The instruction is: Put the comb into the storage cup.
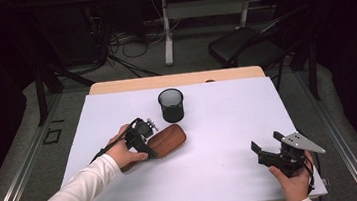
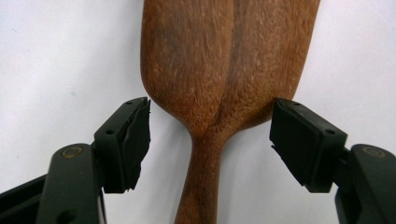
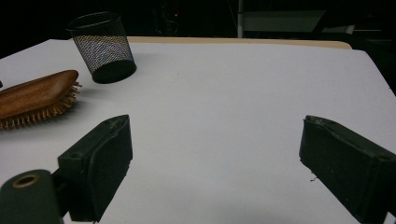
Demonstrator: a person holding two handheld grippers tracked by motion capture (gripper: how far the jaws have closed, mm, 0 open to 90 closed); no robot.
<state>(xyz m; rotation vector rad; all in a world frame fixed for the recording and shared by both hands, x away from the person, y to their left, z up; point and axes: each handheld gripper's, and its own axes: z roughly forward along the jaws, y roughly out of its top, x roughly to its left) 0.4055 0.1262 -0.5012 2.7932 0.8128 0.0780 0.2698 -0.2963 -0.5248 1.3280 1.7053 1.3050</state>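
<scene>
The left hand [image 1: 128,153] reaches in from the lower left on a white-sleeved forearm, angled up and to the right across the bench [image 1: 219,126]. It holds the left gripper [image 1: 146,143] low over the near end of the brush [image 1: 163,140]. In the left gripper view the gripper [image 2: 210,135] looks straight down on the brush [image 2: 224,60]: the fingers [image 2: 128,140] are spread, one on each side of the spot where the paddle narrows into the handle. Both fingertips stand right at the edges of the wood; whether they touch it I cannot tell.

The right hand [image 1: 293,181] rests at the bench's near right corner, its gripper [image 1: 267,147] pointing left and slightly away, fingers released with nothing between them.

The brush lies left of centre on the bench, bristles down. Its back is smooth, reddish-brown wood with dark grain streaks, a rounded oblong head tapering to a slim handle. The right gripper view shows short tan bristles [image 3: 42,114] fringing its underside. Just behind it stands a cup [image 1: 171,104] of black wire mesh, round and slightly tapered. The bench is covered by a plain white matte sheet, with a pale wooden edge at the far side.
</scene>
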